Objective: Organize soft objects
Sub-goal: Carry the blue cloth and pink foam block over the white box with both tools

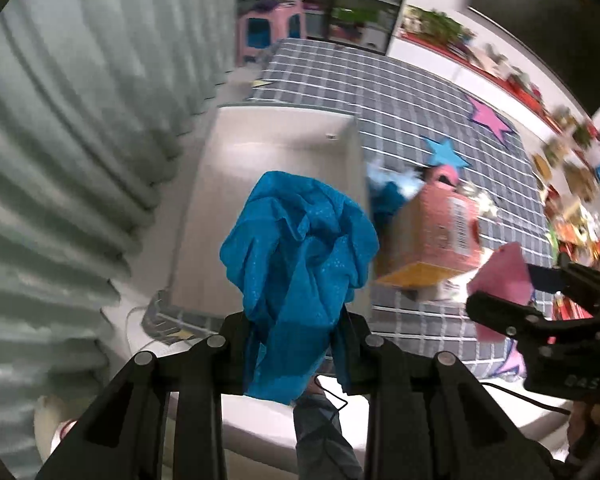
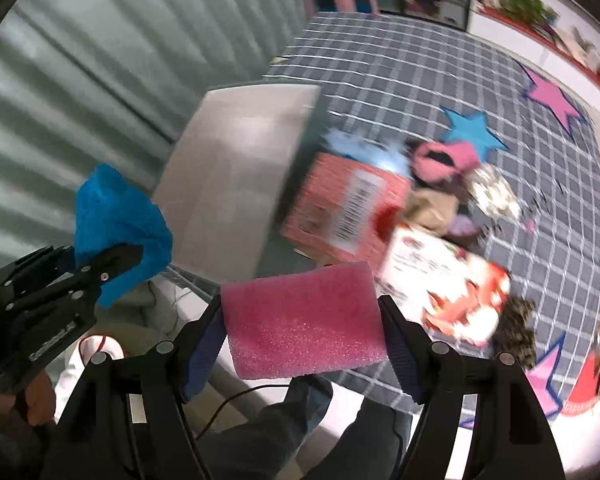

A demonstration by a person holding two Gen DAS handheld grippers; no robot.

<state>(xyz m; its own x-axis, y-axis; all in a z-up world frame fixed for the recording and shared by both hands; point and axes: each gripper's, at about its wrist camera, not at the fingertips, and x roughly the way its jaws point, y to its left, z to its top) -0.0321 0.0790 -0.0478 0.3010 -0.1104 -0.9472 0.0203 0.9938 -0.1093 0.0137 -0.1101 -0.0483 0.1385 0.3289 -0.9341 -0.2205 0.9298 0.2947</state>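
A grey checked cloth (image 2: pixel 400 76) with pink and blue stars covers the desk, pale pleated curtains (image 1: pixel 60 140) fill the left of both views, and cluttered shelves (image 1: pixel 540 92) run along the upper right. The left gripper (image 1: pixel 296 344) is clamped on a blue cloth (image 1: pixel 300 248) before the white box (image 1: pixel 268 132) at centre. The right gripper (image 2: pixel 304 328), held fairly wide, squeezes a pink sponge (image 2: pixel 304 320) near the red cartons (image 2: pixel 348 204).

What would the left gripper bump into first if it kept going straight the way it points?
Probably the white box. The left gripper, shut on the blue cloth, points down into the box's open inside, so the dangling cloth would likely touch first. Depth is hard to judge.
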